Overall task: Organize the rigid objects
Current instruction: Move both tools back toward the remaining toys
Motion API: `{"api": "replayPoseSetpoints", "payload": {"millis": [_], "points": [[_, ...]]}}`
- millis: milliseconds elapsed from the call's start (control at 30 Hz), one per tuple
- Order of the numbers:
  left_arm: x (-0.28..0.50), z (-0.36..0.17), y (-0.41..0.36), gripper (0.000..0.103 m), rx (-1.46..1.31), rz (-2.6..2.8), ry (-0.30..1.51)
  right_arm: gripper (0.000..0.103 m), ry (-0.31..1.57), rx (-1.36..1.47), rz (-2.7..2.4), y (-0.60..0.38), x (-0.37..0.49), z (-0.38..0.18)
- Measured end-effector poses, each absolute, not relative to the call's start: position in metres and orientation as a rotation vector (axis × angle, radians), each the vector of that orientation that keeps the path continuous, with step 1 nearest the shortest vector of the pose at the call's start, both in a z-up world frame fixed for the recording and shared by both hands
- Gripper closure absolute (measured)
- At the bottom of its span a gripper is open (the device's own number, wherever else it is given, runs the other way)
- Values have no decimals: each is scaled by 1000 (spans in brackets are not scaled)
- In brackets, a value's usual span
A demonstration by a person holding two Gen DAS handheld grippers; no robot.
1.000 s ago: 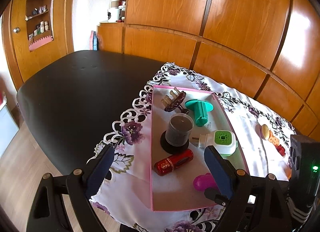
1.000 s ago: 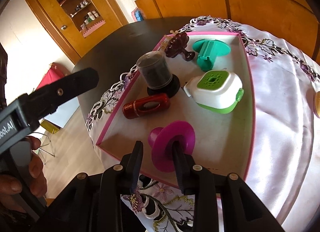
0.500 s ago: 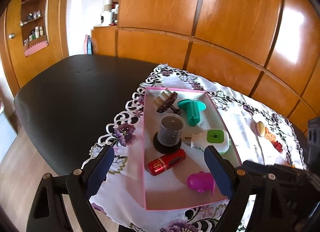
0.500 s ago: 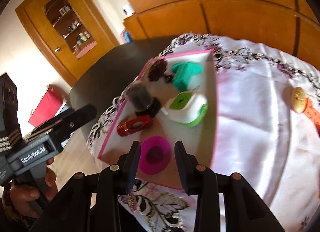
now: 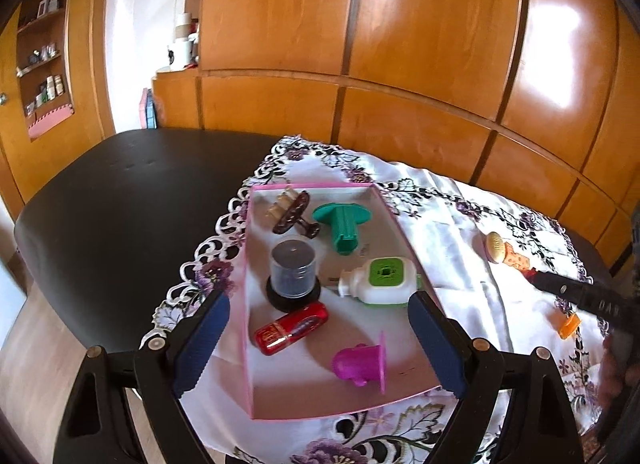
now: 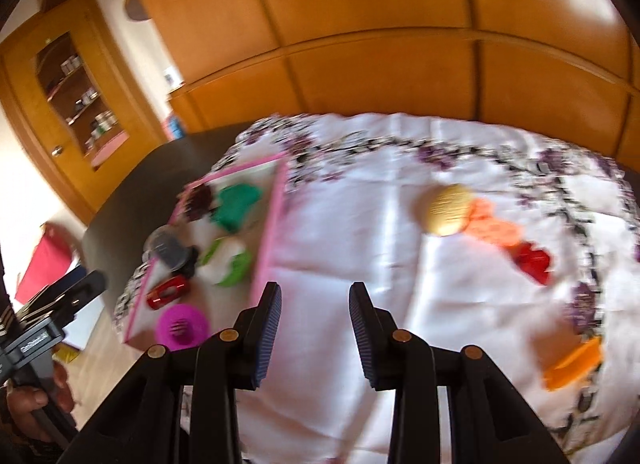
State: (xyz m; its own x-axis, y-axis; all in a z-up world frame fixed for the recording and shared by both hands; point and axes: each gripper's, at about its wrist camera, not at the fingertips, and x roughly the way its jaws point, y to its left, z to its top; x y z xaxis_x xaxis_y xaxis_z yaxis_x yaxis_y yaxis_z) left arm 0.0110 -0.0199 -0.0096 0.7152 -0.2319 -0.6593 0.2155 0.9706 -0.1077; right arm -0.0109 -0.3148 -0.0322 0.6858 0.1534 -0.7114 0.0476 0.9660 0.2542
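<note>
A black bench (image 5: 112, 200) carries a white flowered cloth (image 6: 380, 232). On it sits a pink-edged tray (image 5: 246, 284) holding a green and white plug, a red tube and a magenta cup (image 5: 362, 362). The left claw (image 5: 318, 338) hangs released above the tray. The right claw (image 6: 315, 330), partly parted and empty, hovers over bare cloth near an orange clip (image 6: 574, 364).
</note>
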Motion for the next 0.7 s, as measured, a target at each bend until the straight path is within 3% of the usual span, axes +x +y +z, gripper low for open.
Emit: {"api": "replayPoseSetpoints", "payload": {"millis": [300, 700], "points": [[3, -1, -55, 13, 27, -345, 719, 68, 737, 276, -161, -405, -36, -13], [-3, -11, -111, 19, 92, -480, 775, 68, 591, 619, -595, -536, -99, -35]]}}
